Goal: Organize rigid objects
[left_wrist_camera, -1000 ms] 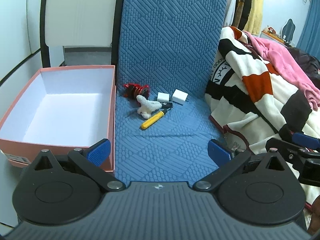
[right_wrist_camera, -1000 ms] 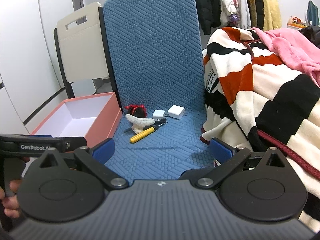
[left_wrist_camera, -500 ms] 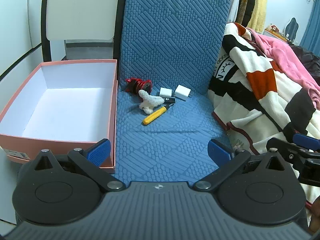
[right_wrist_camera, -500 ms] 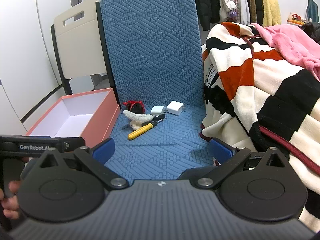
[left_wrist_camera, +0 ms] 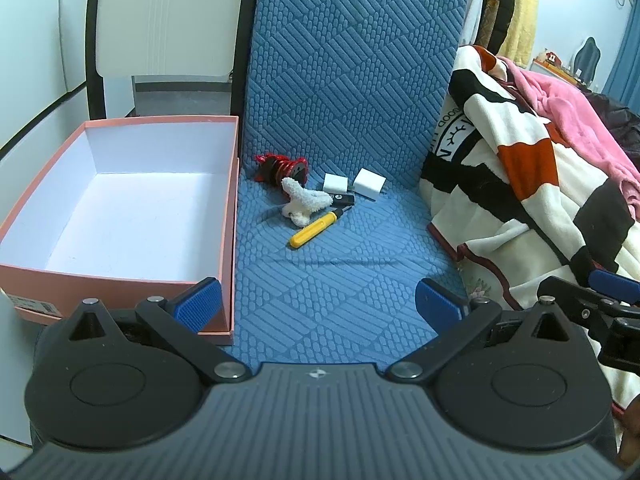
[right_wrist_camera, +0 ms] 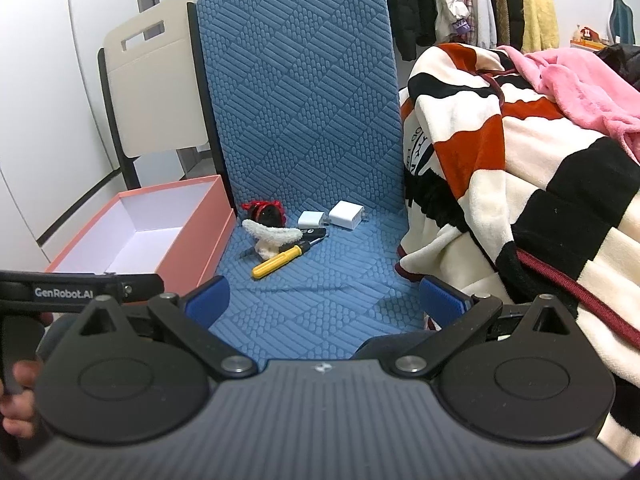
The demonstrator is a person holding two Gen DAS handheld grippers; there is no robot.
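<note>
Screwdriver (left_wrist_camera: 314, 230) lay mid-frame beside pink box (left_wrist_camera: 230, 200); looked light, stiff, slick, best pinched on yellow handle. Left gripper (left_wrist_camera: 318, 300) and right gripper (right_wrist_camera: 326, 294) both gaped, empty.

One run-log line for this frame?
left claw open | right claw open | pink box empty | yellow screwdriver on blue mat

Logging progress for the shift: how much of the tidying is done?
Nothing is packed: the pink box holds nothing. Both the left gripper and right gripper are open, holding nothing. The yellow screwdriver, two white chargers and the red item lie on the blue mat.
</note>
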